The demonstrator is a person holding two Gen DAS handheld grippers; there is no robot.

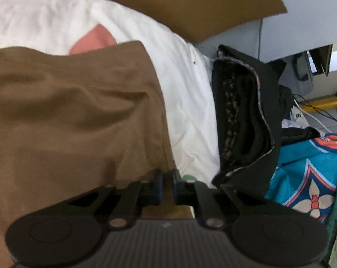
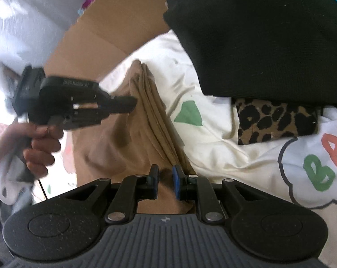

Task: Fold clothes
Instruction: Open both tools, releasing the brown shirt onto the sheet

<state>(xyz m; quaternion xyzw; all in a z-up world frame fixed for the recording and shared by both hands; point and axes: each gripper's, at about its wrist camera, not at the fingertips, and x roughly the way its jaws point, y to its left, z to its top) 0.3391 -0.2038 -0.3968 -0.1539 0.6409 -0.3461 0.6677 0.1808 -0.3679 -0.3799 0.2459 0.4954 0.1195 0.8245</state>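
Both my grippers, left (image 1: 167,179) and right (image 2: 165,178), pinch the folded tan cotton garment (image 2: 123,143) at lower centre, jaws clenched on its cloth.

Left gripper (image 2: 132,105) held out level from the left side in a bare hand (image 2: 34,147), fingers wrapped round the grip, jaws nearly together. Right gripper (image 2: 165,184) angled downward, blue pads (image 2: 176,185) narrowly apart.
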